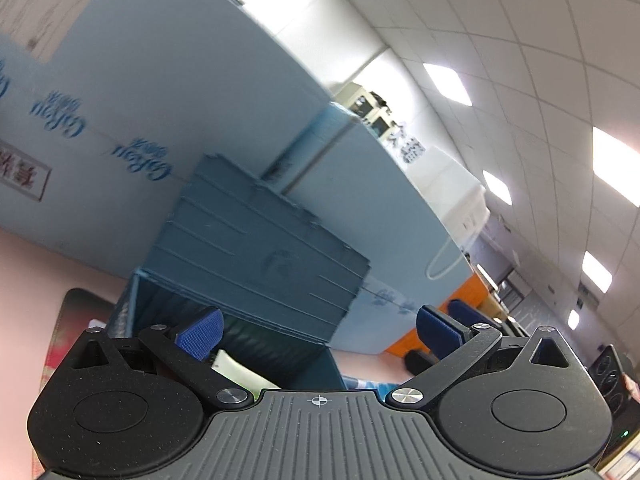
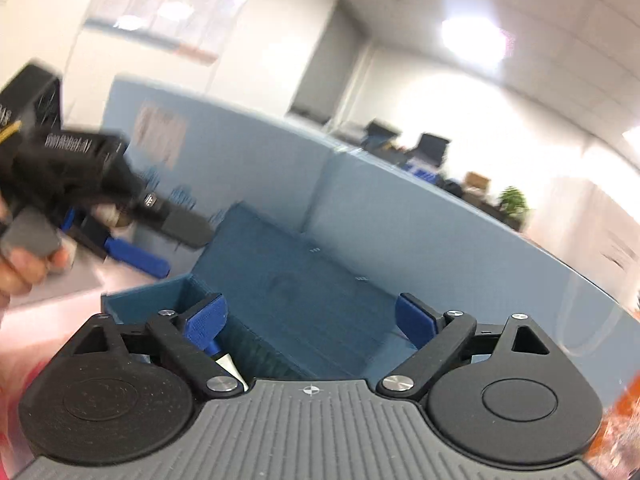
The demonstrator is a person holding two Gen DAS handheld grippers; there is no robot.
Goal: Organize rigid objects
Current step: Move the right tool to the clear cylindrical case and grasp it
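Blue box point(image 1: 256, 248) — lid raised — before pale-blue partition point(image 1: 168, 92).

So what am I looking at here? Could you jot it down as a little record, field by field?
Setting: office desk with a pale blue partition behind it
Main item: blue storage box, hinged lid up, open
Inside box: a white item, partly hidden
Left claw: open, nothing between its pads
Right claw: open, nothing between its pads
Person: a hand holding the left claw's handle
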